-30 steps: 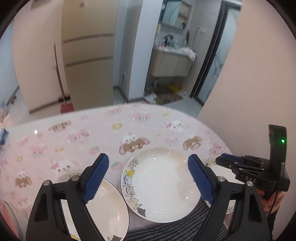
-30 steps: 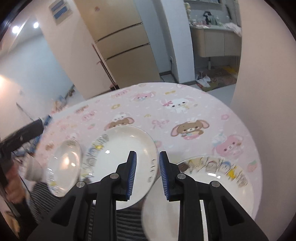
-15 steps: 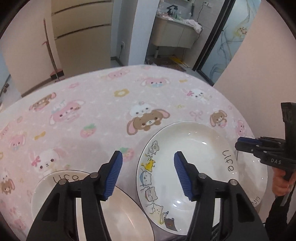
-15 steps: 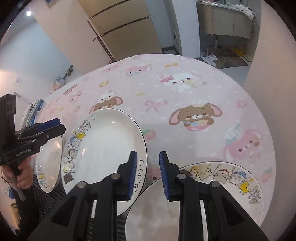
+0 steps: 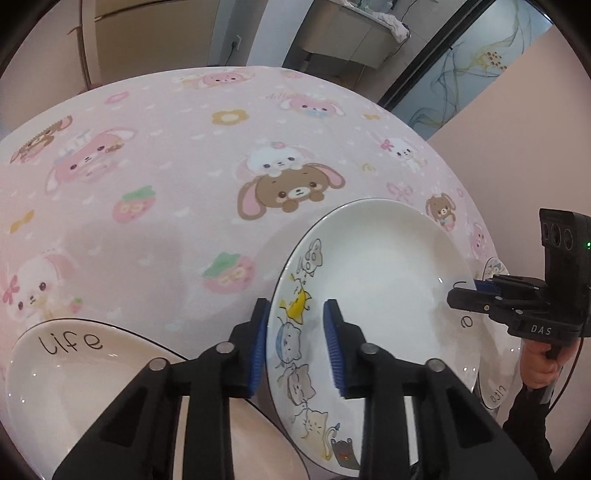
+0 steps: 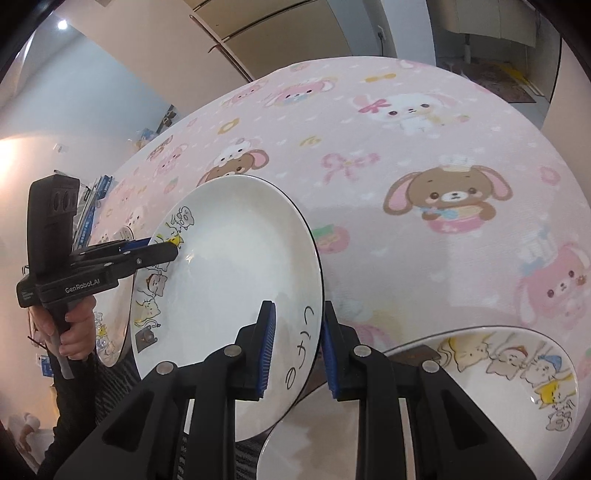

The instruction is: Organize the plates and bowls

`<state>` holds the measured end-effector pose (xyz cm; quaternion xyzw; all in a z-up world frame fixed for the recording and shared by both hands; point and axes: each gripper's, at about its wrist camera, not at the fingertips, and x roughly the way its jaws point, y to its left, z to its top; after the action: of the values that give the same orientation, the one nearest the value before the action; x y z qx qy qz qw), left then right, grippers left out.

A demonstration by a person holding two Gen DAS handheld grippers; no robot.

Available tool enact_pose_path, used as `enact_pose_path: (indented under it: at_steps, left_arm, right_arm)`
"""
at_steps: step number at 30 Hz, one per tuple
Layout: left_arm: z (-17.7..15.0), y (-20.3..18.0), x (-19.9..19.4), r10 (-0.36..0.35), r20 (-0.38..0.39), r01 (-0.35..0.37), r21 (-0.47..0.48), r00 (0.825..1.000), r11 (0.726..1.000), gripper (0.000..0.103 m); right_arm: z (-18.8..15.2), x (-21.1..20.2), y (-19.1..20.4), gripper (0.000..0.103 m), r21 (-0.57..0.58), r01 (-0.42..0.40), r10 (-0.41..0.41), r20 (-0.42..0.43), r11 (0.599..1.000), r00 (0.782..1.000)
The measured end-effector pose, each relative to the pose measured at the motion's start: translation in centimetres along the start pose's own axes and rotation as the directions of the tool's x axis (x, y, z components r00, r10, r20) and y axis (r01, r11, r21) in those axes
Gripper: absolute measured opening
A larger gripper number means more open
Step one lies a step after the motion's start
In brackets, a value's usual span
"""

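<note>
A white cat-print plate (image 5: pixel 373 280) is held between both grippers, tilted above the pink tablecloth (image 5: pixel 166 155). My left gripper (image 5: pixel 295 347) is shut on its left rim by the cat drawings. My right gripper (image 6: pixel 295 347) is shut on the opposite rim by the word "life"; the same plate (image 6: pixel 229 266) shows in the right wrist view. A second plate marked "life" (image 5: pixel 74 369) lies at the lower left of the left wrist view. A third cat-print plate (image 6: pixel 480 384) lies at the lower right of the right wrist view.
The round table (image 6: pixel 406 147) with the cartoon-animal cloth stretches away beyond the plates. The person's striped clothing (image 6: pixel 110 391) is at the near edge. A fridge (image 6: pixel 280 33) and a bathroom doorway (image 5: pixel 347 33) stand beyond the table.
Both grippers dropped toward the middle plate. The left gripper narrowed from wide open and shut on its left rim; the right gripper took hold of the opposite rim. The plate now tilts off the cloth.
</note>
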<state>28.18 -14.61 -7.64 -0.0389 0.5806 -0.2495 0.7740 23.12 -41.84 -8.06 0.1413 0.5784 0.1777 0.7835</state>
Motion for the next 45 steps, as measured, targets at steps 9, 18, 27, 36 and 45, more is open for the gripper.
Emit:
enact_pose_path:
  at_steps: [9, 18, 27, 36, 45]
  left_arm:
    - [-0.2, 0.1, -0.1, 0.029, 0.0, -0.029, -0.025, 1.0, 0.999, 0.016]
    - [-0.1, -0.2, -1.6, 0.018, 0.031, -0.016, -0.041, 0.999, 0.999, 0.016]
    - [-0.4, -0.7, -3.9, 0.0, 0.072, 0.003, -0.043, 0.997, 0.999, 0.018]
    - [-0.8, -1.9, -6.9, -0.006, 0.116, 0.011, -0.047, 0.993, 0.999, 0.018]
    - [-1.9, -0.4, -11.6, 0.041, 0.187, -0.024, -0.092, 0.981, 0.995, 0.019]
  right_arm:
    - [0.0, 0.0, -1.1, 0.011, 0.082, -0.004, 0.003, 0.013, 0.997, 1.0]
    - [0.7, -1.5, -0.3, 0.012, 0.108, 0.017, -0.022, 0.042, 0.994, 0.999]
    - [0.8, -4.4, 0.9, 0.012, 0.118, 0.002, -0.013, 0.093, 0.993, 0.996]
    - [0.6, -7.6, 2.8, 0.013, 0.115, 0.016, -0.03, 0.125, 0.993, 0.992]
    - [0.7, -8.1, 8.1, 0.013, 0.05, -0.003, -0.004, 0.145, 0.999, 0.989]
